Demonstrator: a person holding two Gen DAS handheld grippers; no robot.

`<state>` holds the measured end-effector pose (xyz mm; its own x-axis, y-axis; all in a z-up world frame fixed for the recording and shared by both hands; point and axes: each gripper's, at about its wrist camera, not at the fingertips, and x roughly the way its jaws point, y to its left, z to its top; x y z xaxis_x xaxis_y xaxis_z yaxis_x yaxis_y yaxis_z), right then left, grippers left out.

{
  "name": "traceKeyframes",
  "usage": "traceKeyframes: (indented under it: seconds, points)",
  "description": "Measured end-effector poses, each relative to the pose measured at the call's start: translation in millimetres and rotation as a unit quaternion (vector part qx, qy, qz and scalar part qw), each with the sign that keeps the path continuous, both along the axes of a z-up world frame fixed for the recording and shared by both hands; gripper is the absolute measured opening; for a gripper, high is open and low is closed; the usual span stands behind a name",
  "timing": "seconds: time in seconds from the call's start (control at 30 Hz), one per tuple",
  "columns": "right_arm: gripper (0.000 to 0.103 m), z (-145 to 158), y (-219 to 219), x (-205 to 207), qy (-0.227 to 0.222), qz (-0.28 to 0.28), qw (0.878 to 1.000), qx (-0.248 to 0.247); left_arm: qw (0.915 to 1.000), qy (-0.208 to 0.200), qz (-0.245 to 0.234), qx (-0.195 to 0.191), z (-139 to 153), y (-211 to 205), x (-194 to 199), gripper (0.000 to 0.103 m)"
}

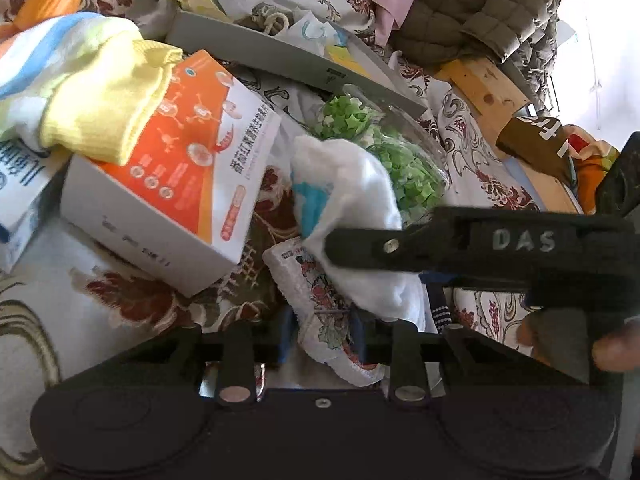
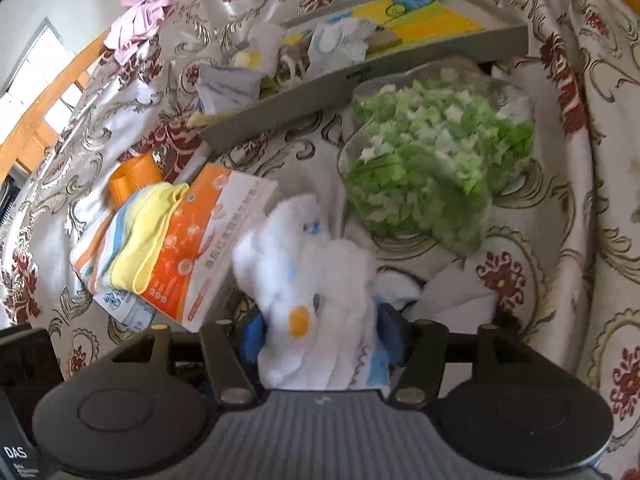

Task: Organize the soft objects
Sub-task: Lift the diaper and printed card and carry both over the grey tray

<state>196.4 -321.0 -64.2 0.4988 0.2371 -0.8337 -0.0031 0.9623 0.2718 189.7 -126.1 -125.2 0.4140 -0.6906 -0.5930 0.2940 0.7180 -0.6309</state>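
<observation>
Through my left wrist camera, my left tongs (image 1: 326, 330) are clamped on a small printed cloth (image 1: 320, 304) at 6 o'clock. A white cloth (image 1: 352, 200) bunches just above it, and my right tongs (image 1: 360, 246) reach in from 3 o'clock onto that white bundle. The yellow cloth (image 1: 104, 116) and the striped towel (image 1: 52, 52) already lie stacked at 10 o'clock, draped over the orange box (image 1: 180, 168). I judge the sorting partly done: that pile is made, and this piece is in hand, not yet placed. Whether the printed cloth and white cloth are one item I cannot tell; the right tongs hide the join.

Through my right wrist camera, my right tongs are closed on the white cloth (image 2: 312, 280) at 6 o'clock, blue pads (image 2: 252, 336) pressing its sides. The yellow pile (image 2: 148, 240) sits at 9 o'clock, the bag of green stars (image 2: 432, 160) at 1 o'clock. The gray tray (image 2: 360, 64) at 12 o'clock holds crumpled things too blurred to name.
</observation>
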Motion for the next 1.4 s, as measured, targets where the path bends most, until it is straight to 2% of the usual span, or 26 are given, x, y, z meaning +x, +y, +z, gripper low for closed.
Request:
traceKeyframes:
  seconds: [0.1, 0.17, 0.2, 0.23, 0.27, 0.33, 0.53, 0.67, 0.77, 0.93, 1.0, 1.1, 1.13, 1.2, 1.23, 1.3, 1.4]
  points:
    - [0.064, -2.9, 1.2, 1.7, 0.004, -0.009, 1.0, -0.005, 1.0, -0.001, -0.003, -0.001, -0.8, -2.8, 1.2, 0.034]
    - [0.055, -2.1, -1.1, 1.3, 0.0, -0.016, 1.0, -0.001, 1.0, -0.005, -0.005, 0.001, 0.1, -4.0, 0.5, 0.035]
    - [0.048, -2.2, -2.6, 0.9, -0.002, -0.02, 1.0, 0.001, 1.0, -0.006, -0.006, 0.0, 0.5, -4.0, 0.2, 0.036]
    - [0.036, -1.7, -4.7, 0.6, -0.003, -0.026, 1.0, 0.002, 1.0, -0.007, -0.007, -0.001, 0.9, -4.0, 0.0, 0.037]
    - [0.03, 0.0, -7.6, 0.0, -0.008, -0.034, 0.999, 0.003, 0.9999, -0.007, -0.008, -0.002, 1.1, -4.4, 0.0, 0.037]
    - [0.025, 5.9, -14.0, -1.9, -0.02, -0.047, 0.999, 0.006, 0.9999, -0.006, -0.009, -0.006, 1.5, -3.2, 0.9, 0.037]
    - [0.024, 18.9, -31.4, -5.3, -0.042, -0.066, 0.997, -0.018, 0.9998, -0.006, -0.009, -0.016, 4.4, -0.4, 2.1, 0.037]
    - [0.024, 22.8, -47.5, -6.4, -0.049, -0.092, 0.995, 0.0, 0.9995, -0.021, -0.017, -0.018, 9.2, -3.9, 0.8, 0.037]
    - [0.024, 19.8, -45.2, -3.3, -0.044, -0.087, 0.995, -0.003, 0.9996, -0.015, -0.011, -0.023, 5.8, -7.8, 8.2, 0.037]
    - [0.025, 12.6, -43.3, -0.8, -0.03, -0.085, 0.996, -0.002, 0.9988, 0.01, -0.005, -0.047, -2.3, -13.1, 21.8, 0.043]
    - [0.027, 9.7, -43.2, 0.4, -0.024, -0.087, 0.996, 0.004, 0.9983, 0.013, -0.014, -0.054, -4.4, -16.3, 23.7, 0.052]
    - [0.032, 6.0, -41.0, 3.0, -0.018, -0.085, 0.996, 0.003, 0.9981, 0.007, -0.022, -0.057, -4.0, -21.4, 24.1, 0.055]
    - [0.035, 4.4, -40.7, 3.7, -0.015, -0.085, 0.996, 0.003, 0.9984, 0.004, -0.024, -0.051, -3.5, -23.8, 24.1, 0.054]
    - [0.038, 0.5, -41.5, 5.2, -0.01, -0.087, 0.996, 0.006, 0.9992, -0.001, -0.026, -0.03, -3.8, -26.4, 22.9, 0.041]
    - [0.038, -1.6, -42.1, 5.9, -0.006, -0.089, 0.996, 0.008, 0.9994, -0.002, -0.023, -0.025, -4.2, -26.3, 22.4, 0.039]
    - [0.039, -4.8, -42.4, 7.2, -0.002, -0.09, 0.996, 0.014, 0.9995, 0.006, -0.017, -0.027, -5.6, -23.6, 23.3, 0.031]
    - [0.036, -9.1, -38.0, 8.0, -0.001, -0.087, 0.996, 0.019, 0.9994, 0.017, -0.005, -0.03, -6.1, -19.1, 24.2, 0.03]
